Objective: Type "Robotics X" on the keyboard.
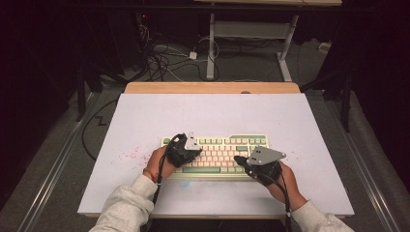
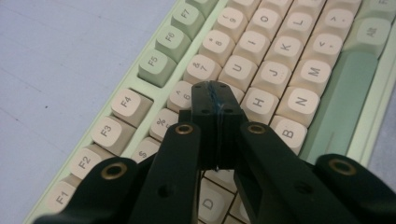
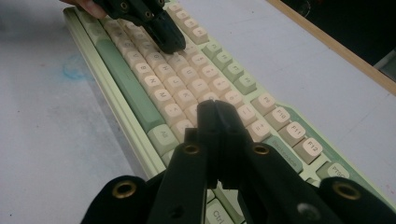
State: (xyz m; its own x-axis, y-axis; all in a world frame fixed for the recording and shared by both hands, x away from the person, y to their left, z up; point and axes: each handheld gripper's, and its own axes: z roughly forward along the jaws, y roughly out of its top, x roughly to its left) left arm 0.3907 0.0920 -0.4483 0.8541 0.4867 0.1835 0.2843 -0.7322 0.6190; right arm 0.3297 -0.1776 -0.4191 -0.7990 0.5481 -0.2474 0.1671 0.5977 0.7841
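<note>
Under the matt black plastic fingers [image 2: 205, 100] lies a pale green plastic keyboard [image 2: 161, 91] with smooth, faintly satin cream and green keycaps. Brass-coloured metal rivets shine dully behind the fingers. Beside them spreads the matt white counter [image 1: 145, 116], smudged with pink specks, its far edge bare light wood. The sleeve [image 1: 128, 205] is soft grey cloth.
</note>
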